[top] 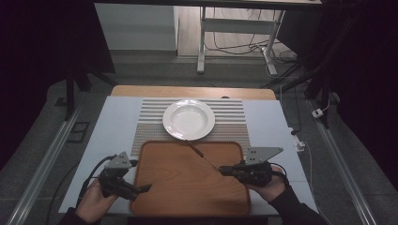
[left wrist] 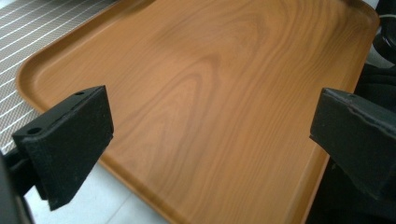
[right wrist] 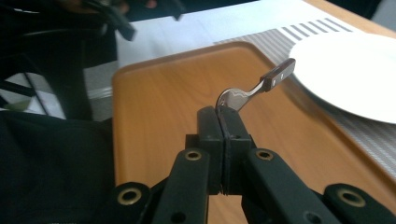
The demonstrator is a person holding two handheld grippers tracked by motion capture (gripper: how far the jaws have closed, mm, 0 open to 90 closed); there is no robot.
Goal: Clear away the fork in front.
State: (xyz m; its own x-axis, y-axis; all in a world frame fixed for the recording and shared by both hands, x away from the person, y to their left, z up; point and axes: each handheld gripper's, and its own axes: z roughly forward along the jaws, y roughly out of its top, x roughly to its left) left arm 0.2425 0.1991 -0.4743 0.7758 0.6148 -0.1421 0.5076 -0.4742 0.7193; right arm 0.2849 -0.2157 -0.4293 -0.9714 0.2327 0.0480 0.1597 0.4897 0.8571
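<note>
A spoon [top: 202, 155] with a dark handle and a metal bowl hangs over the brown wooden tray [top: 187, 185], its handle pointing toward the white plate [top: 188, 119]. My right gripper [top: 223, 170] is at the tray's right side, shut on the spoon's bowl. In the right gripper view the closed jaws [right wrist: 219, 114] pinch the bowl, and the spoon handle [right wrist: 278, 74] reaches toward the plate [right wrist: 355, 74]. My left gripper [top: 141, 191] is at the tray's front left corner. Its jaws stand wide open [left wrist: 210, 140] above the tray [left wrist: 210, 70] with nothing between them.
The plate rests on a grey striped placemat [top: 150, 122] behind the tray, all on a white tabletop [top: 112, 126]. A wooden strip [top: 192, 91] runs along the table's far edge. Beyond it are desk legs and cables [top: 234, 47] on the floor.
</note>
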